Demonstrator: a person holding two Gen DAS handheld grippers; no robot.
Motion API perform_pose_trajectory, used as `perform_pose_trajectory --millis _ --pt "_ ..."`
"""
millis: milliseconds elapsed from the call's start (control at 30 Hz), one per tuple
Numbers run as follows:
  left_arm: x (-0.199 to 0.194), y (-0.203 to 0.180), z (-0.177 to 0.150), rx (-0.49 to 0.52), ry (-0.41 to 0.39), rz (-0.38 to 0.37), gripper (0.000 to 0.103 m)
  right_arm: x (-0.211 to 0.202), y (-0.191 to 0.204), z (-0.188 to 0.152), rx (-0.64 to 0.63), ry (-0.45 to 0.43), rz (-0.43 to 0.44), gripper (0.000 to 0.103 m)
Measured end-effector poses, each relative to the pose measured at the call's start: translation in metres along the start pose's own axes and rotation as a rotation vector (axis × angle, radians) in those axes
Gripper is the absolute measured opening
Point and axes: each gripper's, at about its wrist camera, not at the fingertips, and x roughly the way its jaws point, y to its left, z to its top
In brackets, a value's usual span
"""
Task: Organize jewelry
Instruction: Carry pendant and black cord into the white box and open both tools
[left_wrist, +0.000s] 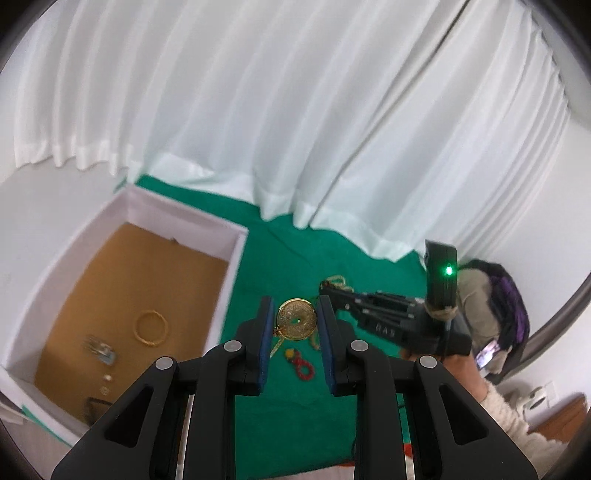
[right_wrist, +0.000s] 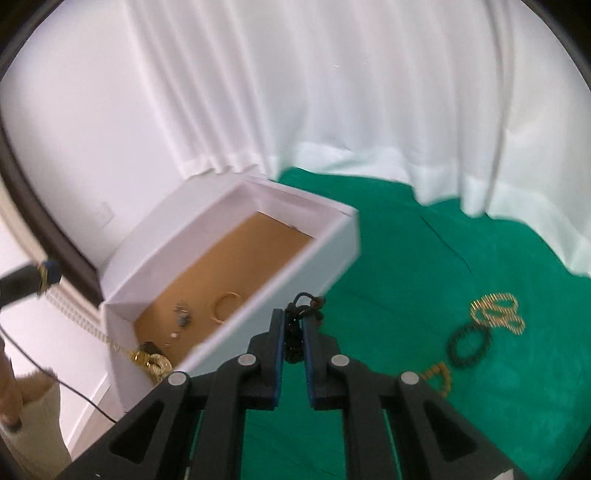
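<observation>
My left gripper is shut on a round gold pendant, held above the green cloth; its chain hangs down from it. My right gripper is shut on a black cord necklace, held just right of the white box; the gripper also shows in the left wrist view. The box has a brown floor and holds a gold bangle, a small silver piece and tiny studs. A gold chain drapes over the box's near corner.
On the cloth lie a red and yellow bead piece, a black bead bracelet, a gold chain pile and an amber bead string. White curtains hang behind. A person sits at right.
</observation>
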Motion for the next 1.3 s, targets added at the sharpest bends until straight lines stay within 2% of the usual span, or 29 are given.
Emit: perform_pose_trajectory --millis 167,333,600,767,1000,1133,1300 --pt "-0.025 0.027 0.015 -0.012 -0.045 0.086 0.022 0.010 0.038 0.017 -0.069 -0.008 0.051 0.009" --pt "-0.028 0.059 0.021 -0.046 -0.034 0.142 0.022 0.035 0.070 0.029 -0.117 0.010 0.096 0.009" --pt "0.017 0.110 0.029 -0.128 0.025 0.176 0.022 0.101 0.104 0.042 -0.193 0.095 0.133 0.009" --pt "0.057 0.139 0.035 -0.175 0.064 0.178 0.022 0.140 0.104 0.045 -0.199 0.139 0.124 0.009" --pt "0.109 0.172 0.039 -0.209 0.135 0.177 0.022 0.197 0.080 0.054 -0.194 0.186 0.069 0.009" --pt "0.124 0.191 0.037 -0.207 0.143 0.264 0.022 0.227 0.064 0.060 -0.179 0.201 0.023 0.009" --pt "0.136 0.217 0.032 -0.235 0.147 0.336 0.023 0.252 0.044 0.065 -0.132 0.209 0.000 0.010"
